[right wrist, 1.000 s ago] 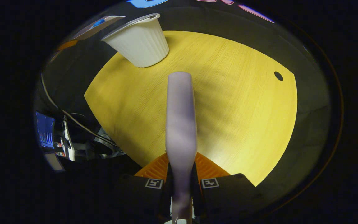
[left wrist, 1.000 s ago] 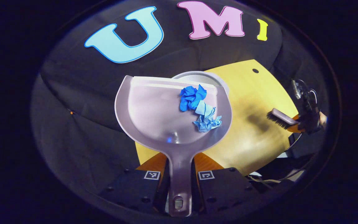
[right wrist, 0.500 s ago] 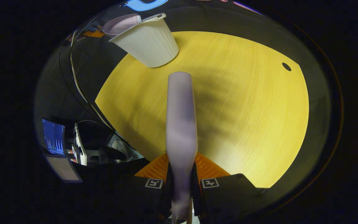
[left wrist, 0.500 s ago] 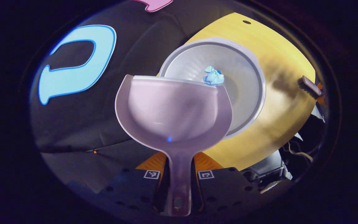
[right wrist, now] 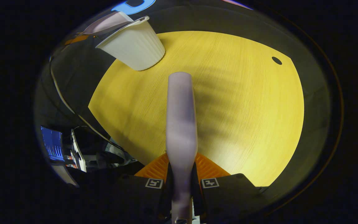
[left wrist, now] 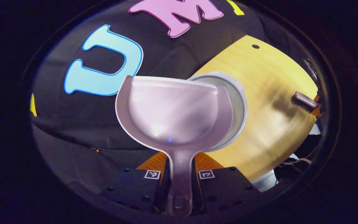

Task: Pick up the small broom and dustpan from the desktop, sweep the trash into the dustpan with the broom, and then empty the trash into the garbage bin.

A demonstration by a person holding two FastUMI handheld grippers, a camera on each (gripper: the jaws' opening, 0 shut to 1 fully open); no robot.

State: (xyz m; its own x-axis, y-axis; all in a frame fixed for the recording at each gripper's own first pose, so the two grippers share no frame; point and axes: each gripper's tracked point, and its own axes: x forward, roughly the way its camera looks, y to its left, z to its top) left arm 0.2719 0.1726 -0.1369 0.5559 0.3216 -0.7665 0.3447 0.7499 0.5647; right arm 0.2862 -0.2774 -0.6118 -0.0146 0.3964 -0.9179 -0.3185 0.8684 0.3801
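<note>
The trash has left the dustpan [left wrist: 172, 112], held over the bin [left wrist: 236, 102] by the clenched left tool [left wrist: 179, 179]; right tool [right wrist: 181, 183] grips the broom [right wrist: 180, 124].

Left gripper [left wrist: 179, 174] jaws clamped on a handle; right gripper [right wrist: 182, 183] likewise, seemingly level

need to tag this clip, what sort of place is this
Probably a staged recording booth, not a home: a black cloth wall behind a bare yellow wooden desktop, a white garbage bin on it, and monitors and cables beside the desk.
</note>
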